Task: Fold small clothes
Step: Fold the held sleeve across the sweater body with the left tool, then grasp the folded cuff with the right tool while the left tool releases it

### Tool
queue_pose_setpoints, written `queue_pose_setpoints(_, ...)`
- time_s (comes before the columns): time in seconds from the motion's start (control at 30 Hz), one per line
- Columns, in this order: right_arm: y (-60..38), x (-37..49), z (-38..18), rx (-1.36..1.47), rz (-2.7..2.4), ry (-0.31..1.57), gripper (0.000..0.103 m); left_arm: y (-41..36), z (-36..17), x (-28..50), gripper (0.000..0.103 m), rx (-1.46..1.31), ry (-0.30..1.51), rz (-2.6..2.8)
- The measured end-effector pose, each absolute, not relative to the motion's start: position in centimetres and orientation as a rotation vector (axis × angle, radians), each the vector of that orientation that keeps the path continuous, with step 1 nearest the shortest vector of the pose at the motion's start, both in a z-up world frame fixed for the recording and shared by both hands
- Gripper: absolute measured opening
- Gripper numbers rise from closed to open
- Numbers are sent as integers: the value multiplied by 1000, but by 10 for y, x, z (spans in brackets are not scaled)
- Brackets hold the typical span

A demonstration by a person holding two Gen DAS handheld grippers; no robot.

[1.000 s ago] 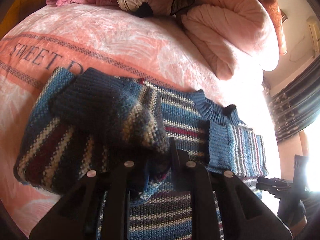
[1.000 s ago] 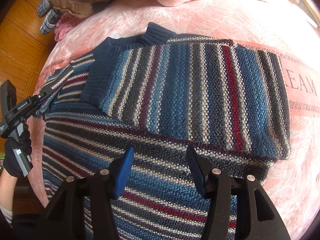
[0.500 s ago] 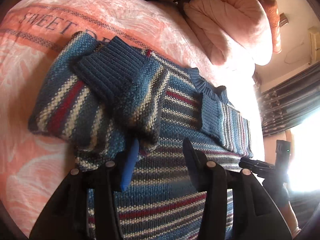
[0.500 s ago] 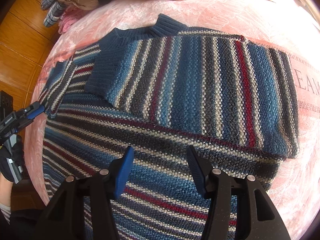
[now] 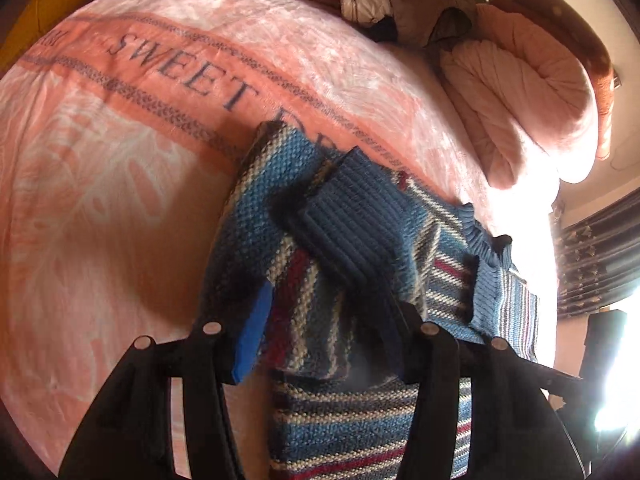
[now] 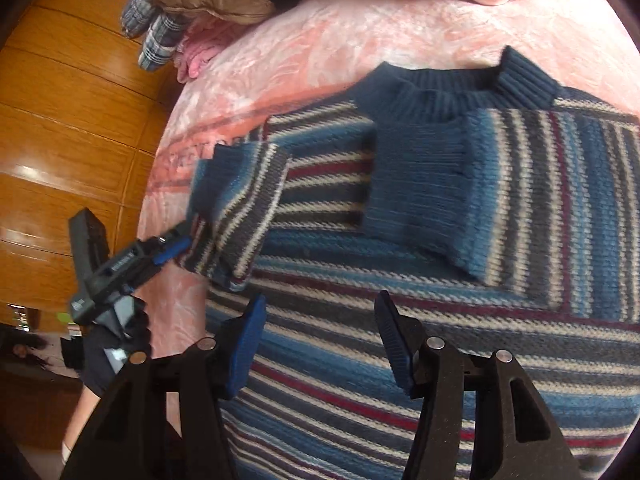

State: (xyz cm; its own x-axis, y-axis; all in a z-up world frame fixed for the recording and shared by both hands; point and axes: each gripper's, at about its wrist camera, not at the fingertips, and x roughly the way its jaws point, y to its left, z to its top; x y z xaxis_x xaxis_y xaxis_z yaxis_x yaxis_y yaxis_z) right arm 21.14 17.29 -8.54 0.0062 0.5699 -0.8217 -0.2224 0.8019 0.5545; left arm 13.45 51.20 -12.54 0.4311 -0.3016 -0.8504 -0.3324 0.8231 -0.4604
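The right gripper (image 6: 320, 340) hovers, jaws apart, over the striped sweater (image 6: 440, 240). At far left, the left gripper (image 6: 176, 246) touches a folded sleeve (image 6: 240, 208).

The sweater (image 6: 400, 240) runs off the bottom and right edges of the right wrist view, its hem unseen. The blanket (image 5: 120, 160) lettering is partly covered by the knit. In the left wrist view, window glare washes out the right edge, and the left hand-held gripper (image 5: 324, 328) hides the sleeve fold behind its fingers.
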Motion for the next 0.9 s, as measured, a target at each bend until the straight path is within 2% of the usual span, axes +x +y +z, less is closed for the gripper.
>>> queue_pose_setpoints(0.17,235,220,-99,333,657,1470,57,528,-126,132,51,-720,1098,0)
queue_pose_setpoints(0.47,282,231,-143,372,574,1565,57,537,-107,131,52,-601,1055,59)
queue_pose_setpoints(0.5,283,232,-146,371,566,1566,56,537,-106,131,52,-594,1054,59)
queue_pose_setpoints(0.57,286,233,-146,347,556,1550,40,535,-102,134,52,-577,1049,57)
queue_pose_setpoints(0.6,287,233,-146,343,562,1547,27,533,-101,135,53,-569,1045,57)
queue_pose_setpoints(0.63,288,233,-144,345,566,1544,22,533,-99,136,54,-563,1040,57)
queue_pose_setpoints(0.73,292,232,-131,290,581,1512,15,530,-96,137,55,-557,1028,54)
queue_pose_setpoints(0.9,284,232,-92,239,628,1429,13,529,-92,136,55,-548,1007,47)
